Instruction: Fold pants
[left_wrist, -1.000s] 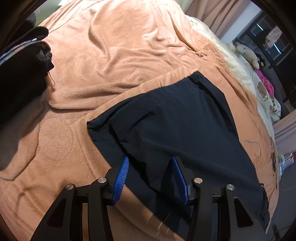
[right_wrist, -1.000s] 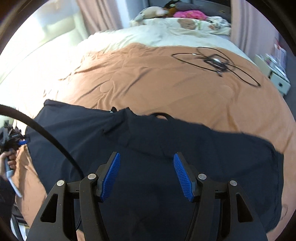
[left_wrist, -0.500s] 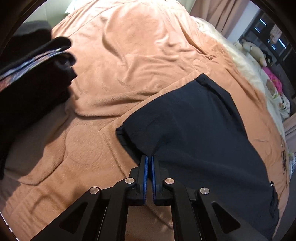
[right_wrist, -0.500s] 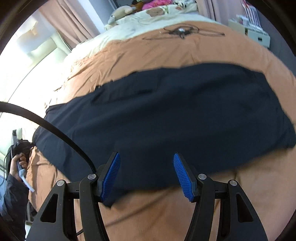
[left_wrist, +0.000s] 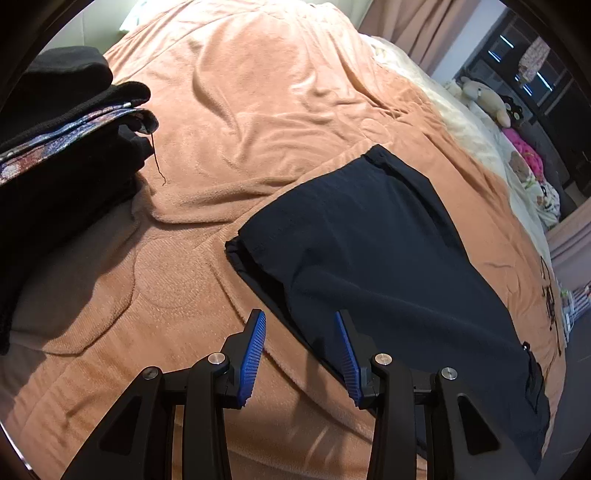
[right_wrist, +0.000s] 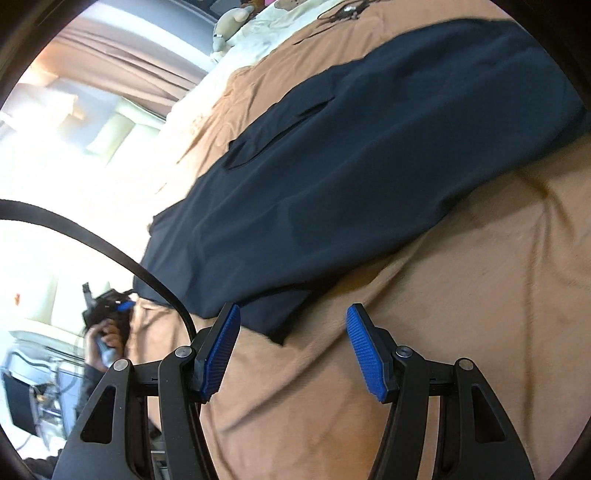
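**Dark pants lie folded lengthwise on the bed, both grippers empty**

At the far left of the bed sits one stack of folded black clothes (left_wrist: 62, 155) with a patterned layer showing at its edge. Beside it, the peach fleece blanket (left_wrist: 258, 110) covers the bed in soft ripples. The left hand-held gripper (left_wrist: 300, 354) hovers over the near edge of the single pair of dark navy thin-fabric pants (left_wrist: 388, 251); its jaws are opening and nothing is pinched between them, though the cloth edge lies just below the right pad. The pants stretch away in a long strip, one layer doubled over another, with the lower layer peeking out along the left hem.

Further right, the right hand-held gripper (right_wrist: 293, 356) stands with its jaws apart and empty, a corner of the pants (right_wrist: 369, 166) just ahead of them.

The fabric looks light, limp and a little slick, so it will probably sag and slide unless both layers are pinched together. The sensible holds seem to be the two end corners, one per gripper, to carry one end over the other.

Count: one pair of pants, one clothes stack, two grippers.
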